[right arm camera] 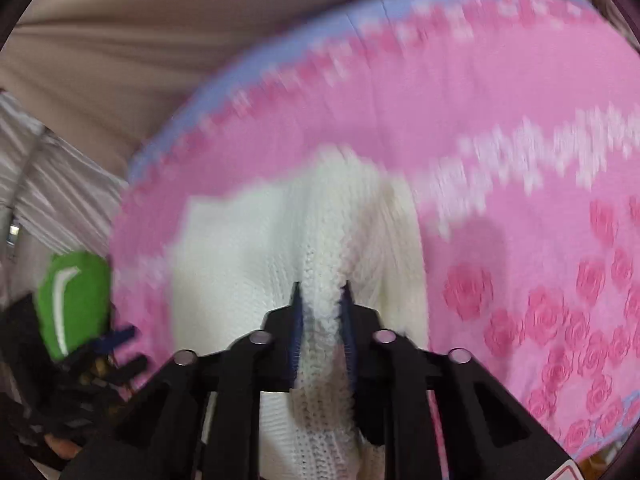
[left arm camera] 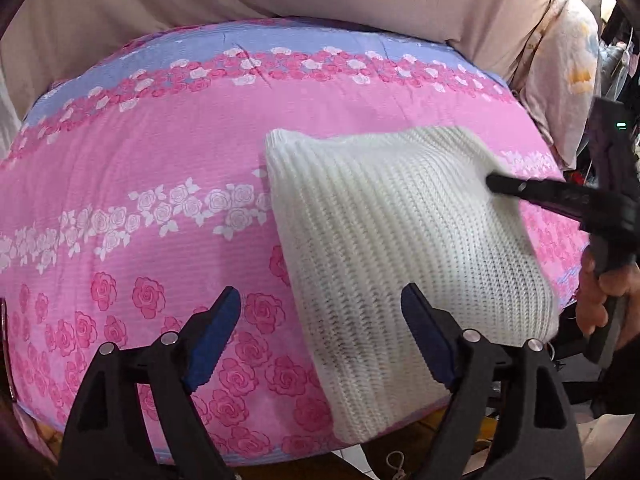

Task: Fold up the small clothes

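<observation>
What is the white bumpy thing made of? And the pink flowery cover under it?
The white sweater looks like chunky knitted yarn, maybe wool or acrylic: raised ribbed rows of stitches, soft and matte. The pink cover looks like thin printed cloth, perhaps cotton: flat rose print, fine crinkly lines, no shine.

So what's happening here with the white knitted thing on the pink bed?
A person is folding a white knit garment on a pink rose-print bedspread, using a handheld gripper in each hand. The right gripper is pinched on a bunched ridge of the knit and pulling it up. The left gripper is open with nothing between its fingers, hovering over the garment's near edge. The garment already looks folded into a rough rectangle.
</observation>
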### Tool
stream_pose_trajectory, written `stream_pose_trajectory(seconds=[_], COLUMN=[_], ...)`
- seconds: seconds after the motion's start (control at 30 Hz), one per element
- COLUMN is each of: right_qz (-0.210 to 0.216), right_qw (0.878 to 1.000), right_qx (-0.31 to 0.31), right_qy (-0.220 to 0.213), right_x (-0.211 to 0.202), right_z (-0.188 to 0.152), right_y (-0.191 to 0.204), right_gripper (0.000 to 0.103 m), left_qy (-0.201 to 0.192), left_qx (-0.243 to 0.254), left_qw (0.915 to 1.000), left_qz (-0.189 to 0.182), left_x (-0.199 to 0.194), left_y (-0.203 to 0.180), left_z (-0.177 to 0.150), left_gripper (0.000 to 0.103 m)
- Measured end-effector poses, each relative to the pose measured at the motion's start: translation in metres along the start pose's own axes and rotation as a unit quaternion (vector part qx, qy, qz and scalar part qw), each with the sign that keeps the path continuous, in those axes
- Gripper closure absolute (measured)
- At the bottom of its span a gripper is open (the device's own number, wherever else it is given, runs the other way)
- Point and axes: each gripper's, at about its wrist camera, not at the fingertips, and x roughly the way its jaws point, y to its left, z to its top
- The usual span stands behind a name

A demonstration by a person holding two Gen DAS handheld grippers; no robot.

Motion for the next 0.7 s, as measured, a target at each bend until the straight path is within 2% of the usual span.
stream_pose_trajectory(seconds=[0.03,0.07,0.1,0.13,0.2,0.27,0.33,0.37,0.4,0.43,0.57,0.67,0.7], right_qz=[-0.011,-0.030,-0.054,-0.046,-0.025,-0.030,-0.044,-0.047,-0.052,-0.058,-0.052,-0.046,-0.048], right_qw=[1.000,0.999,0.995,0.995,0.996,0.997,0.997,0.996,0.996,0.995,0.996,0.995,0.994], right_qx=[-0.009,-0.013,-0.014,-0.007,0.028,0.047,0.058,0.061,0.065,0.066,0.037,0.018,0.013], right_qy=[0.006,0.032,0.078,0.092,0.082,0.060,0.038,0.037,0.042,0.053,0.058,0.081,0.092], right_x=[0.005,0.020,0.043,0.049,0.033,0.013,-0.010,-0.014,-0.018,-0.019,-0.023,-0.005,0.003], right_z=[0.002,0.001,-0.005,-0.010,-0.010,-0.011,-0.018,-0.022,-0.028,-0.034,-0.057,-0.065,-0.069], right_y=[0.000,-0.008,-0.021,-0.032,-0.039,-0.037,-0.035,-0.037,-0.037,-0.037,-0.017,-0.008,-0.009], right_gripper=[0.093,0.093,0.092,0.091,0.089,0.082,0.069,0.064,0.053,0.050,0.052,0.055,0.074], left_qy=[0.006,0.014,0.020,0.022,0.020,0.019,0.021,0.022,0.022,0.021,0.022,0.021,0.020], left_qx=[-0.001,-0.001,0.000,-0.001,-0.010,-0.032,-0.049,-0.054,-0.053,-0.052,-0.038,-0.004,0.010], left_qw=[1.0000,0.9999,0.9998,0.9997,0.9997,0.9991,0.9980,0.9977,0.9978,0.9980,0.9985,0.9994,0.9996], left_qz=[0.001,0.001,0.001,0.003,0.001,-0.018,-0.033,-0.035,-0.032,-0.028,-0.032,-0.026,-0.018], left_x=[0.004,0.009,0.012,0.014,0.015,0.013,0.013,0.013,0.014,0.014,0.017,0.018,0.018], left_y=[0.000,0.000,0.001,0.003,0.007,0.014,0.018,0.019,0.018,0.016,0.004,-0.013,-0.018], left_z=[-0.002,-0.003,-0.004,-0.005,-0.006,-0.004,-0.003,-0.001,0.000,0.001,0.005,0.006,0.006], left_gripper=[0.023,0.023,0.023,0.023,0.023,0.023,0.019,0.018,0.018,0.018,0.018,0.018,0.018])
